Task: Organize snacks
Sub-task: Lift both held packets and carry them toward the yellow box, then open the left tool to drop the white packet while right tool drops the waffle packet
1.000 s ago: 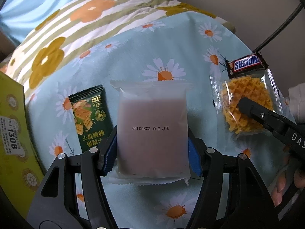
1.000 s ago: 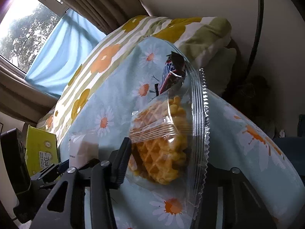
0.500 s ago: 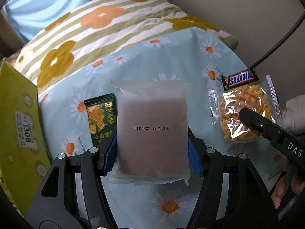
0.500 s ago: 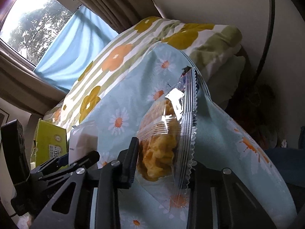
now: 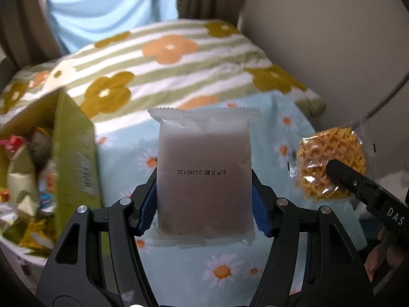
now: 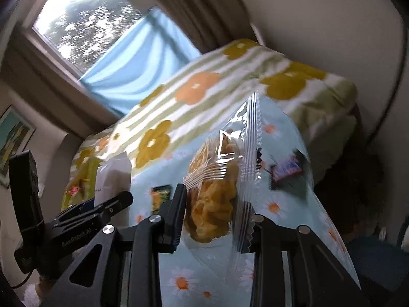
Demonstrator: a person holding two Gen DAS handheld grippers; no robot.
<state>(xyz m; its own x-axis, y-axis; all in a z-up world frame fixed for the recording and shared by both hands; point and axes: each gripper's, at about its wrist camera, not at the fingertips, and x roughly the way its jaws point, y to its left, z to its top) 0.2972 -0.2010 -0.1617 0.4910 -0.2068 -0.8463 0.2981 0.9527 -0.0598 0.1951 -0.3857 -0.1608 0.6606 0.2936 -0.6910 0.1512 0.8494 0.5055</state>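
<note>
Daisy-print bed (image 5: 225,276), striped blanket (image 5: 163,58) behind. Left gripper (image 5: 204,204) clenches a frosted pouch (image 5: 204,179) upright above the sheet. Right gripper (image 6: 217,220) grips a waffle pack (image 6: 214,192), also raised. Only the left view shows inside the yellow box (image 5: 74,153): mixed wrappers, blurred. Only the right view shows a Snickers (image 6: 286,170) and green packet (image 6: 161,194) on the bed, plus the window (image 6: 84,18).

Pale pouch (image 5: 204,176): "20260129" (upside down); right gripper (image 5: 358,184): "DAS"; left gripper (image 6: 76,238) lettering blurred.
</note>
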